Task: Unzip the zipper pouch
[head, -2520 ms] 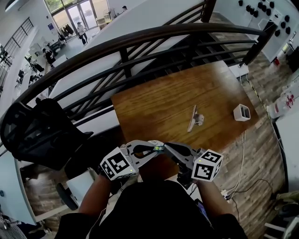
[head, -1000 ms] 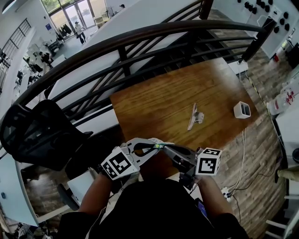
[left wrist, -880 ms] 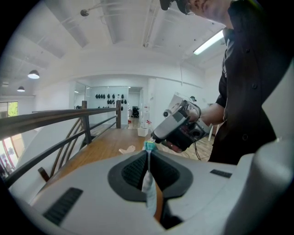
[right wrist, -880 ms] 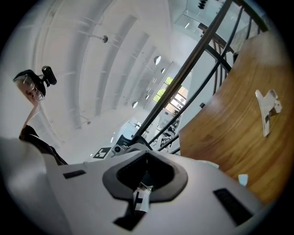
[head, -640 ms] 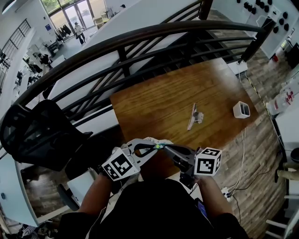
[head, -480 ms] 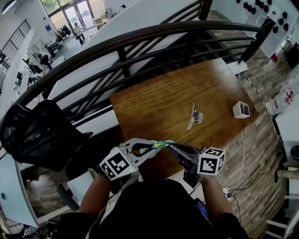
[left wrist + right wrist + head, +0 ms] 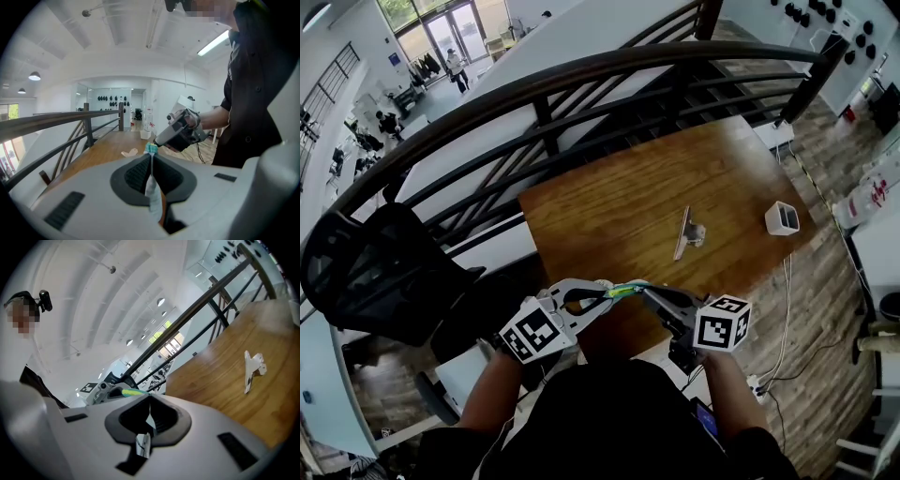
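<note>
The zipper pouch [image 7: 620,291] is a thin green-yellow and teal strip held in the air between both grippers, over the near edge of the wooden table [image 7: 619,206]. My left gripper [image 7: 605,293] is shut on one end. In the left gripper view a pale edge of the pouch [image 7: 151,187] is pinched between the pads and its teal tip [image 7: 151,149] pokes out in front. My right gripper [image 7: 643,293] is shut on the other end. In the right gripper view a small silvery tab [image 7: 142,444], apparently the zipper pull, sits between the pads, with the pouch [image 7: 129,392] stretching toward the left gripper [image 7: 101,391].
A white clip-like object [image 7: 686,234] lies on the table, with a small white box [image 7: 783,218] near the right edge. A dark curved railing [image 7: 544,89] runs behind the table. A black chair [image 7: 375,272] stands at the left. Cables [image 7: 783,328] trail on the floor at the right.
My right gripper has shifted slightly right and down and rolled a little. The green-yellow strip between the tips shows a bit longer. The left gripper has stayed put.
</note>
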The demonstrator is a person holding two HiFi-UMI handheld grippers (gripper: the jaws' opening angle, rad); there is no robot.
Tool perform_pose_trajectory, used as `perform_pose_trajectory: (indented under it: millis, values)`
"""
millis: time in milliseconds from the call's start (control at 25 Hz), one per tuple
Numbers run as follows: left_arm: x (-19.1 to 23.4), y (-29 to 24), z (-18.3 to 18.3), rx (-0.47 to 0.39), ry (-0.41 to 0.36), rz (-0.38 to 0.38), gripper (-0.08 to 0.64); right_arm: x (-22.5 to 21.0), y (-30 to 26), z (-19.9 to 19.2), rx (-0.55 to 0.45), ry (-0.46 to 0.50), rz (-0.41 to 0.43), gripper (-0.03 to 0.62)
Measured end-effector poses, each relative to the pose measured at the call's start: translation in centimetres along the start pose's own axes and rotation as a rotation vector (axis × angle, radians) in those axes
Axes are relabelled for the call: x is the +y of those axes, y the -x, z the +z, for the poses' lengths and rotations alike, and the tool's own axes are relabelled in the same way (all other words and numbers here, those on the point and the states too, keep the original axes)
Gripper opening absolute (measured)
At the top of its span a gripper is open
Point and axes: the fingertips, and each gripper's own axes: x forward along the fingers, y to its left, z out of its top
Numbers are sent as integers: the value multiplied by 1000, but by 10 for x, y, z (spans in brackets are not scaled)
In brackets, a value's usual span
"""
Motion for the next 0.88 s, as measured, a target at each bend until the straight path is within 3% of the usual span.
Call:
perform_pose_trajectory:
  millis: [880]
  values:
    - [3,3,-5,-2,10,22,18,-23,14,-5,9,82,-145,3]
